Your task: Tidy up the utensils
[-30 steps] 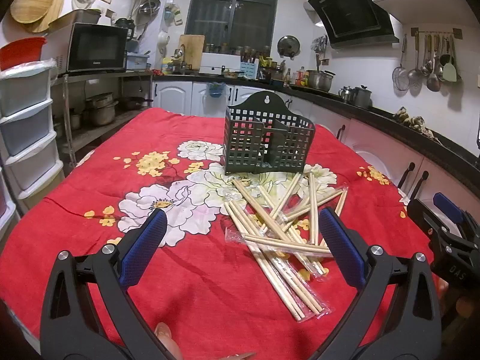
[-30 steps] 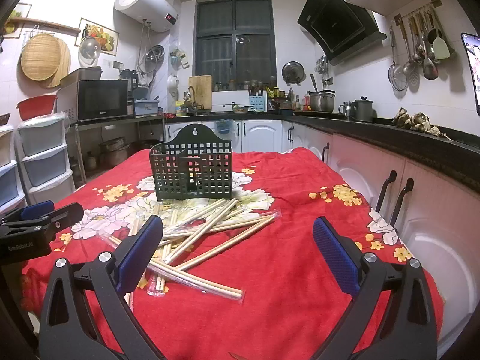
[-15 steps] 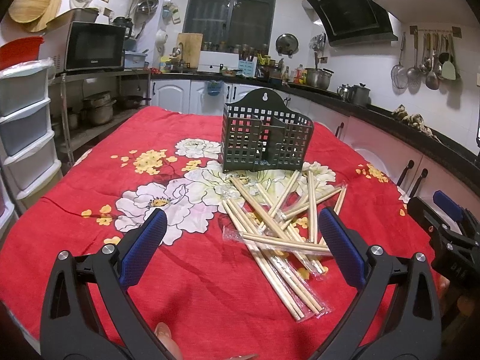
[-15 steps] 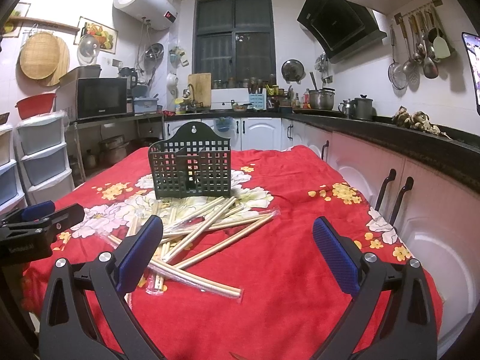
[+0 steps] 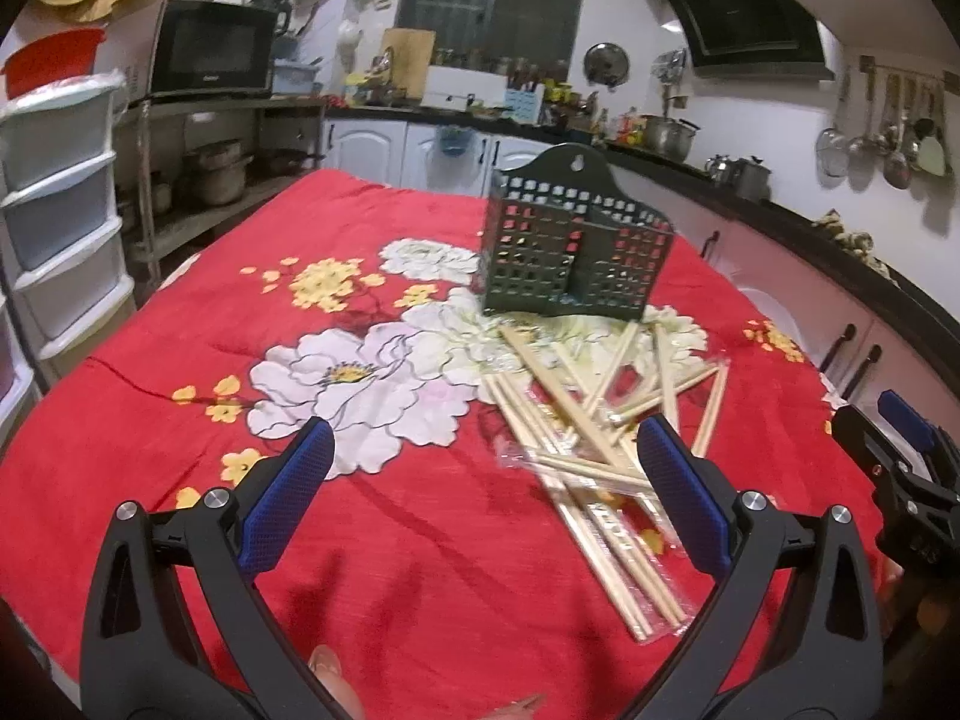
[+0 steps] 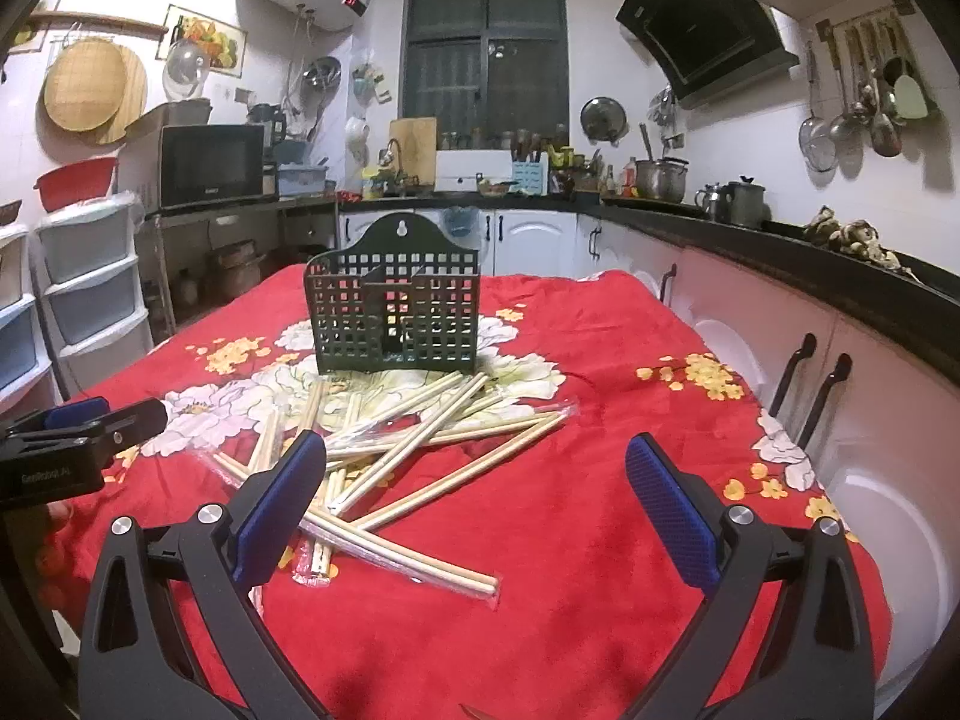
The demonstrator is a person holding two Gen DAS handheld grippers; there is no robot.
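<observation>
Waiting over a red flowered tablecloth (image 6: pixel 600 480), both grippers are wide open and hold nothing.

The chopsticks (image 6: pixel 420 450) lie flat in a messy pile, crossing each other and pointing many ways; some are in clear plastic sleeves. From the right gripper (image 6: pixel 474 480), the pile sits ahead and toward its left finger (image 6: pixel 279 504). From the left gripper (image 5: pixel 480 480), the pile (image 5: pixel 600 438) is ahead and toward its right finger (image 5: pixel 678 492). The dark green holder (image 6: pixel 393 324) stands upright just past the pile, with a wall splitting it inside. I cannot see anything in it.
</observation>
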